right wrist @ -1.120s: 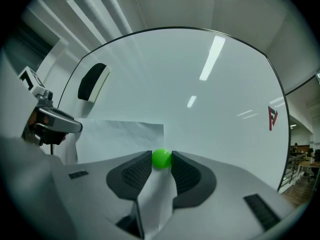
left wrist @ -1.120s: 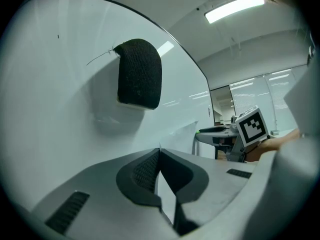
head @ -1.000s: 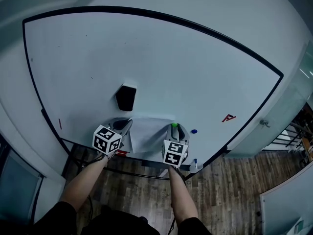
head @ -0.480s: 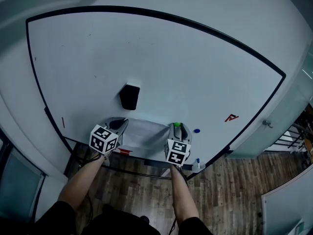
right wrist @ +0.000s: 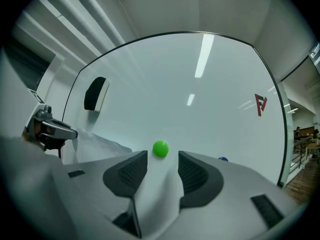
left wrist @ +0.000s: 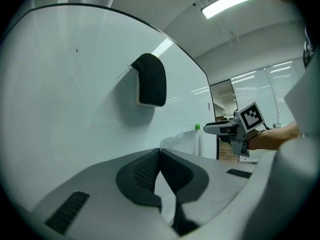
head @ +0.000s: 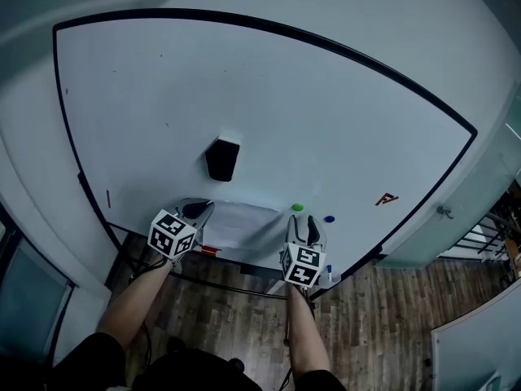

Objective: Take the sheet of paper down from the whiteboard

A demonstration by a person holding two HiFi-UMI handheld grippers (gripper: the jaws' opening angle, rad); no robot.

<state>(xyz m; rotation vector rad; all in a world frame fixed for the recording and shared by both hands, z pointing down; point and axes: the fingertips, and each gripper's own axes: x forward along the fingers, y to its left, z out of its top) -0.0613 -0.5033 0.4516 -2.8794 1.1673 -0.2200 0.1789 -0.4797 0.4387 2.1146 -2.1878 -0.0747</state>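
The white sheet of paper (head: 241,222) hangs low on the whiteboard (head: 269,112), its top sagging off the surface. My left gripper (head: 198,211) is shut on the sheet's left edge; in the left gripper view its pads (left wrist: 145,170) meet with a white sliver of paper between them. My right gripper (head: 308,229) is just right of the sheet, its jaws opening with nothing pinched. The green magnet (right wrist: 160,148) sits on the board just beyond its tips, and also shows in the head view (head: 298,208), clear of the paper's right corner.
A black eraser (head: 222,160) sticks to the board above the paper. A blue magnet (head: 329,218) and a red mark (head: 383,199) lie to the right. The marker tray (head: 244,265) runs under the board, over a wooden floor (head: 391,316).
The right gripper has let go of the green magnet and drawn back down from it, leaving it on the board. The paper's top has slumped, and the left gripper shifted slightly.
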